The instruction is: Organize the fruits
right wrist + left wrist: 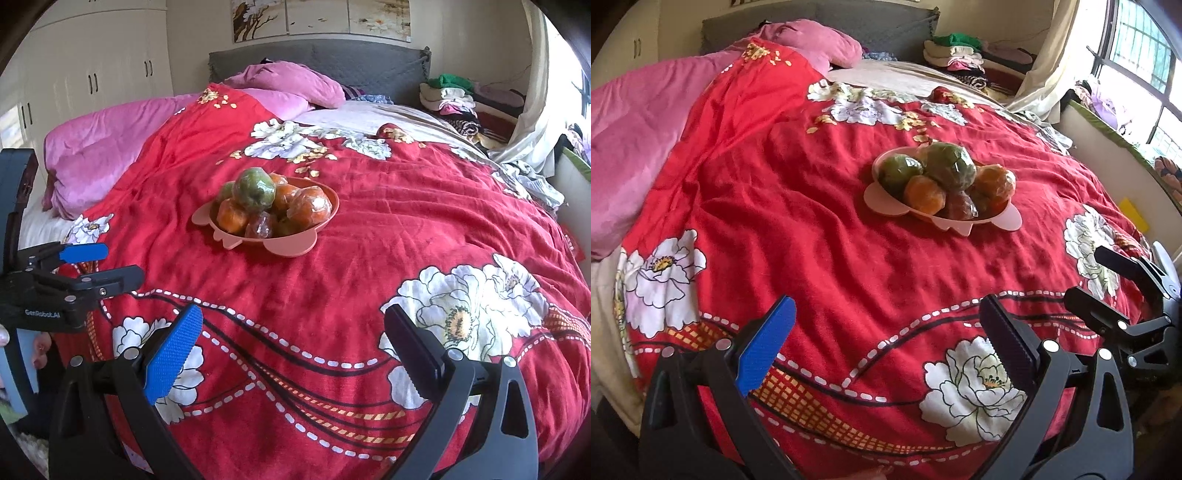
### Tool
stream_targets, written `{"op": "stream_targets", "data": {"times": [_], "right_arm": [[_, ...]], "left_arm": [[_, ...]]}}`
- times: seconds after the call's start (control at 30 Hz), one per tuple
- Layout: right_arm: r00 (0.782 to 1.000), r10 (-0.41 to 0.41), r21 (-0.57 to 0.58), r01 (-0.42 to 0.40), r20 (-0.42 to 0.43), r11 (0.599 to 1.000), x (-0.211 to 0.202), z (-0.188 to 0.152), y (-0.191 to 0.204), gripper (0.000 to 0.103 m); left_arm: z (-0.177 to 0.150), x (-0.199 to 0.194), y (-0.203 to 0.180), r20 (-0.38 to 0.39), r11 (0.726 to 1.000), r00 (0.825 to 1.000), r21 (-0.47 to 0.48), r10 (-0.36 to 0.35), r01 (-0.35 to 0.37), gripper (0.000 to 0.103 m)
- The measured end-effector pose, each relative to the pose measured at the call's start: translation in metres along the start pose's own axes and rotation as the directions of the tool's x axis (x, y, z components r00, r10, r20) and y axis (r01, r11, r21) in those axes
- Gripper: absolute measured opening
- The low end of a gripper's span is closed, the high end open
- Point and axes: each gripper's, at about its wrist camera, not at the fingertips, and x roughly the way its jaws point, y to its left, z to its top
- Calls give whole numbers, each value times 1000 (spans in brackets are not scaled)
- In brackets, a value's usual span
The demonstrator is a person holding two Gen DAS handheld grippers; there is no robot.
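Right now the plate (886,199) of wrapped fruit (947,168) sits straight ahead of both grabbers, well apart. Left grabber (886,347) and right grabber (293,350) are wide open, empty.

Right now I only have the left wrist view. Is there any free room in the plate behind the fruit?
Observer: Yes. The right wrist view shows a bare strip of the pink plate on its far right side, beyond the fruit pile.
Operator: How does my left tool look from outside?
Observer: The left tool sits left of the plate, jaws apart, holding nothing.
Operator: Anything above the headboard?
Observer: Framed flower pictures hang on the wall above the grey headboard.
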Motion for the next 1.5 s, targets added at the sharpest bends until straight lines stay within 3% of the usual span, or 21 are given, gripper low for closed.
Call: {"op": "stream_targets", "data": {"times": [1.5], "right_arm": [[1000,5,8,-5,-5,1000,-5,-3,-1,98]], "left_arm": [[-2,-9,-1,1,1000,1000,10,12,-12,93]]}}
